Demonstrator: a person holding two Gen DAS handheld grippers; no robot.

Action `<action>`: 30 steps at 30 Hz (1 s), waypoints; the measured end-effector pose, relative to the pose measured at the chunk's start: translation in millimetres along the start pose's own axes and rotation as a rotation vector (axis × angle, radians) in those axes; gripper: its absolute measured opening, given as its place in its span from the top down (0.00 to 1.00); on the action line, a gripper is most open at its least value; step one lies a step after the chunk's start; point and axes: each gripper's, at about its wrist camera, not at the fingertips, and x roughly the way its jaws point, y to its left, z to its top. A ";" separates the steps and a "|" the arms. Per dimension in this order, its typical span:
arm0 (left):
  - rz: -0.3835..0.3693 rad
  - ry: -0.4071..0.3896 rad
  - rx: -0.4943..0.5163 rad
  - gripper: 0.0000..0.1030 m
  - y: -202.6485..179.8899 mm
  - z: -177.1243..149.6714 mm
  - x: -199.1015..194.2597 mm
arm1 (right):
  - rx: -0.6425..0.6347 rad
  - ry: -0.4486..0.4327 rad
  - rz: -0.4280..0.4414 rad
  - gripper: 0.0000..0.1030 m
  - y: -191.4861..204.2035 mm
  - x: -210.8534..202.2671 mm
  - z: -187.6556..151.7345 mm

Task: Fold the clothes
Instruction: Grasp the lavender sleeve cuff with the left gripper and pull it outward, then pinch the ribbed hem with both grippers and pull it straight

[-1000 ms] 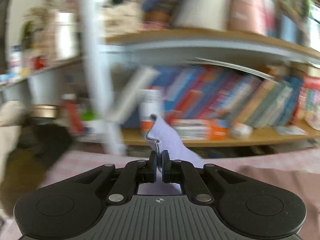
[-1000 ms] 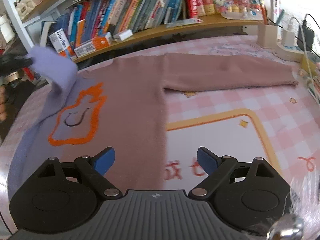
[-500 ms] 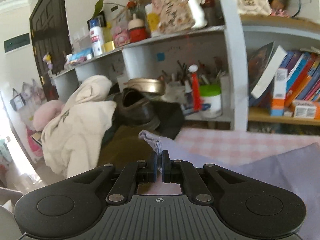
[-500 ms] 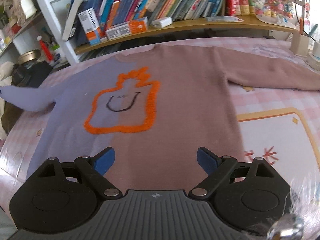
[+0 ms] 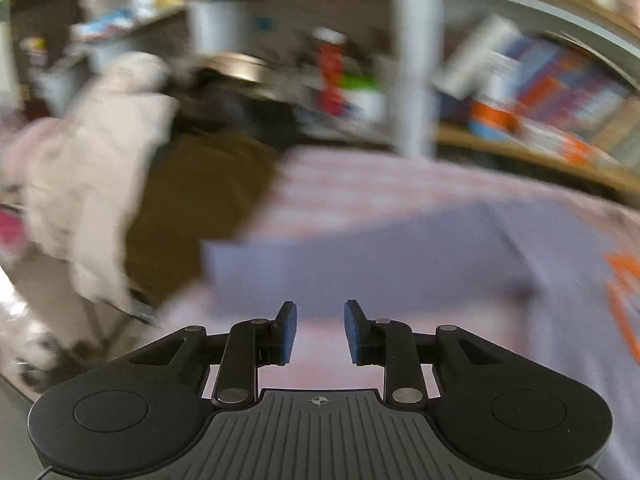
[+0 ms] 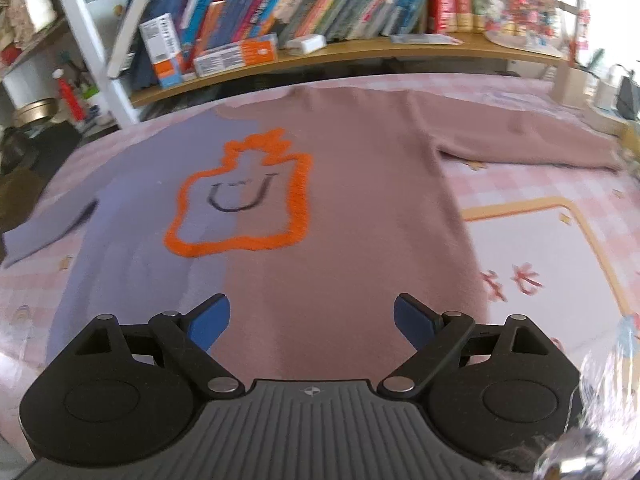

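Left wrist view, heavily motion-blurred; at far left a pale heap of clothes (image 5: 96, 168), beside it something dark olive (image 5: 200, 208), not resolvable; my left gripper (image 5: 320, 332) has its jaws parted by a narrow gap with nothing between them; just ahead of the fingertips lies the lilac sleeve (image 5: 360, 256), flat on the pink checked table (image 5: 340, 184); sleeve and fingers are apart, not touching; to the right the sleeve joins the sweater body, where a strip of the orange outline (image 5: 620, 292) shows at the frame edge; shelf behind is blurred.

Right wrist view, sharp; at far left the sleeve (image 6: 48, 232) lies stretched out toward the table edge; the sweater (image 6: 320, 200) lies spread flat, front up, lilac on its left part and dusty pink on its right; the orange outline (image 6: 240, 196) with a dark U-shaped mark inside it sits across the colour seam; my right gripper (image 6: 312, 324) is spread wide, empty, above the lower part of the sweater; whether the fingers touch the cloth I cannot tell; further right the pink sleeve (image 6: 520, 144) extends flat toward the far right edge; below it the table (image 6: 540, 248) shows a yellow-bordered white panel; books (image 6: 300, 8) fill the shelf behind.
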 end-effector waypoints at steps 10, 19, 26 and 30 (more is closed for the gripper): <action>-0.387 0.164 0.008 0.56 -68.2 -65.4 -36.9 | 0.068 0.006 -0.177 0.41 -41.8 -14.1 -23.5; -0.394 0.188 0.004 0.58 -74.9 -68.2 -33.2 | 0.131 0.048 -0.176 0.78 -65.5 -17.6 -40.0; -0.390 0.219 0.015 0.82 -82.3 -67.8 -27.9 | 0.101 0.046 -0.134 0.91 -64.0 -19.0 -40.0; -0.406 0.218 0.041 0.94 -88.8 -68.5 -29.5 | 0.096 0.028 -0.171 0.95 -69.2 -19.5 -39.1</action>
